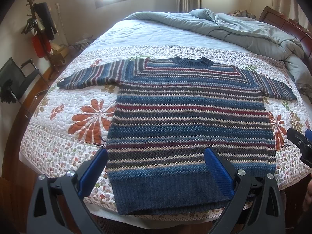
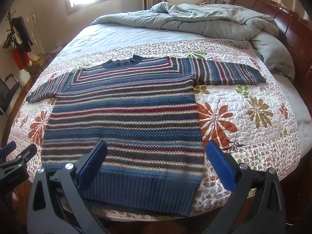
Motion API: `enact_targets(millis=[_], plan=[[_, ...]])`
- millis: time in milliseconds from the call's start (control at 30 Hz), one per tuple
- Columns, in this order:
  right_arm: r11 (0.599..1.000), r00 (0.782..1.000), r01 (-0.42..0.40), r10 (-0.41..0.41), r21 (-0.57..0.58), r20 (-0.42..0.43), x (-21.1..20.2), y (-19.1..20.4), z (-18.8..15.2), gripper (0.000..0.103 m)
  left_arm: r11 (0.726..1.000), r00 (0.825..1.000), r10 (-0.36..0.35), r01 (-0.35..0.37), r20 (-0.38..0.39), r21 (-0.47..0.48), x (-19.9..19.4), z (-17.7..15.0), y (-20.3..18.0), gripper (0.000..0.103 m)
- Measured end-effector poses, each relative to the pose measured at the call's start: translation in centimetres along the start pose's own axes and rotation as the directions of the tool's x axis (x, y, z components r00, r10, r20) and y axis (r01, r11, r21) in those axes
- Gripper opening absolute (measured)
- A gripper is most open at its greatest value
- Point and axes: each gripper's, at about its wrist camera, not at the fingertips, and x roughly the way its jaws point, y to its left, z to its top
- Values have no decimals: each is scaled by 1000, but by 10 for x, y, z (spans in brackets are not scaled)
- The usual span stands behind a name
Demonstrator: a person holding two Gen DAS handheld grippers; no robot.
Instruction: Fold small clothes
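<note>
A striped knit sweater (image 1: 187,117) in blue, maroon and cream lies flat on the floral quilt (image 1: 64,128), both sleeves spread out, collar at the far side, ribbed hem at the near bed edge. My left gripper (image 1: 156,156) hovers open over the hem's left half with nothing between its blue pads. In the right wrist view the same sweater (image 2: 124,117) shows, and my right gripper (image 2: 156,150) stands open above the hem's right corner, holding nothing. Each gripper shows at the edge of the other's view: the right gripper (image 1: 302,144) and the left gripper (image 2: 15,156).
A crumpled grey duvet (image 1: 224,27) is heaped at the head of the bed beside a dark wooden headboard (image 2: 273,13). A coat rack (image 1: 39,29) and a black chair (image 1: 17,80) stand by the left wall. The quilt (image 2: 243,117) lies bare right of the sweater.
</note>
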Motion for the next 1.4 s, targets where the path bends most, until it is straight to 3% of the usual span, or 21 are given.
enact_targets(millis=[1400], plan=[[1000, 1000, -8, 8, -6, -8, 5, -1, -1, 100, 1000, 1000, -1, 1, -5, 1, 3, 0, 1, 99]])
